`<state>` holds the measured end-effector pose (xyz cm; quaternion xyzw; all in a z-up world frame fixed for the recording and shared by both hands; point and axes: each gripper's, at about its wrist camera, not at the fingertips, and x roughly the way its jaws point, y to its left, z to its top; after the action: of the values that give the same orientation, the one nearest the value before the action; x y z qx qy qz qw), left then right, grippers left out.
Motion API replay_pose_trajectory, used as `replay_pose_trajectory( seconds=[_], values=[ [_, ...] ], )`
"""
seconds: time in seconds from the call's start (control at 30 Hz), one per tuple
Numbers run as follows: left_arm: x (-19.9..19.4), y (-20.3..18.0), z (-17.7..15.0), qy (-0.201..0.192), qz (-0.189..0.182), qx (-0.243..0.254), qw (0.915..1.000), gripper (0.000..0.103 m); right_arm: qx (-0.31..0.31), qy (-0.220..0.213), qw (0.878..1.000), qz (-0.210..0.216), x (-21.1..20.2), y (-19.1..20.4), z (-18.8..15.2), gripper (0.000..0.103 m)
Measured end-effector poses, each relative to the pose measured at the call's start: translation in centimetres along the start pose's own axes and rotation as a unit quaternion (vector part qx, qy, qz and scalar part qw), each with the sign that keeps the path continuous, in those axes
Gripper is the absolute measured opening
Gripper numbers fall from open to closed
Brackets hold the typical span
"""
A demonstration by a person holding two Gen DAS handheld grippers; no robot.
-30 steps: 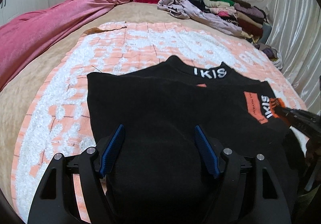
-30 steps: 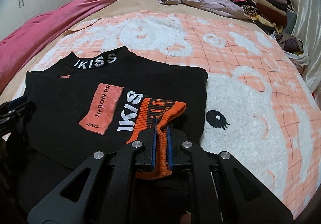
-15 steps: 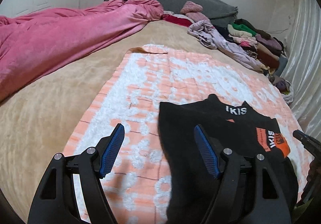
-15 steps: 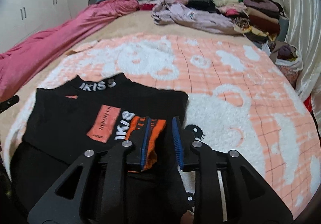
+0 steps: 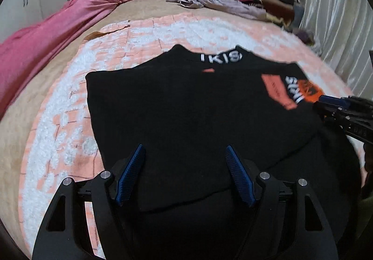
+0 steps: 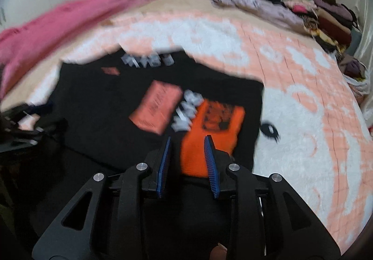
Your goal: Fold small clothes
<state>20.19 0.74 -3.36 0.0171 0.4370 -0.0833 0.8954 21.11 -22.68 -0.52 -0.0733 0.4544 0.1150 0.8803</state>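
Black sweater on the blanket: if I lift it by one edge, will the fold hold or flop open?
The black sweater lies flat in soft layers, so it will probably droop and unfold. The ribbed orange cuff, lying loose on top, may well slide off.

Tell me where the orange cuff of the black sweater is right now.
In the right wrist view the orange cuff lies on the black sweater, right of the white lettering, just ahead of the right gripper.

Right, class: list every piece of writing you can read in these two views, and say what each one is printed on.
"IKIS": white letters on the collar of the black top.
White letters on the folded sleeve: blurred, unreadable.
Salmon patch: print too blurred.
Orange cuff: dark print, unreadable.
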Motion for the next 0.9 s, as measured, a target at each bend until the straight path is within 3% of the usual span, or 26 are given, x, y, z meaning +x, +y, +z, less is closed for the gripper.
replay_pose_trajectory(
  seconds=[0.13, 0.37, 0.43, 0.57, 0.67, 0.9],
  values=[
    [0.0, 0.3, -0.1, 0.003, -0.002, 0.003, 1.0, 0.072, 0.011, 0.018, 1.0, 0.006, 1.2, -0.8, -0.9, 0.031],
    [-0.7, 0.9, -0.1, -0.004, -0.024, -0.018, 0.9995, 0.073, 0.022, 0.001, 1.0, 0.015, 0.2, -0.9, -0.9, 0.035],
    [-1.1, 1.1, 0.0, -0.009, -0.026, -0.023, 0.9994, 0.073, 0.026, -0.007, 0.999, 0.018, -0.4, -1.0, -0.8, 0.043],
    [-1.8, 1.5, 0.0, -0.019, -0.023, -0.03, 0.9991, 0.073, 0.026, -0.022, 0.999, 0.024, -1.4, -0.8, -0.6, 0.045],
    [-2.4, 1.9, 0.1, -0.026, -0.02, -0.035, 0.9989, 0.073, 0.025, -0.029, 0.999, 0.025, -1.8, -0.6, -0.4, 0.053],
    [-4.1, 2.8, 0.5, -0.052, 0.0, -0.036, 0.998, 0.086, 0.034, -0.057, 0.998, 0.021, -3.3, -0.7, 0.0, 0.073]
  ],
)
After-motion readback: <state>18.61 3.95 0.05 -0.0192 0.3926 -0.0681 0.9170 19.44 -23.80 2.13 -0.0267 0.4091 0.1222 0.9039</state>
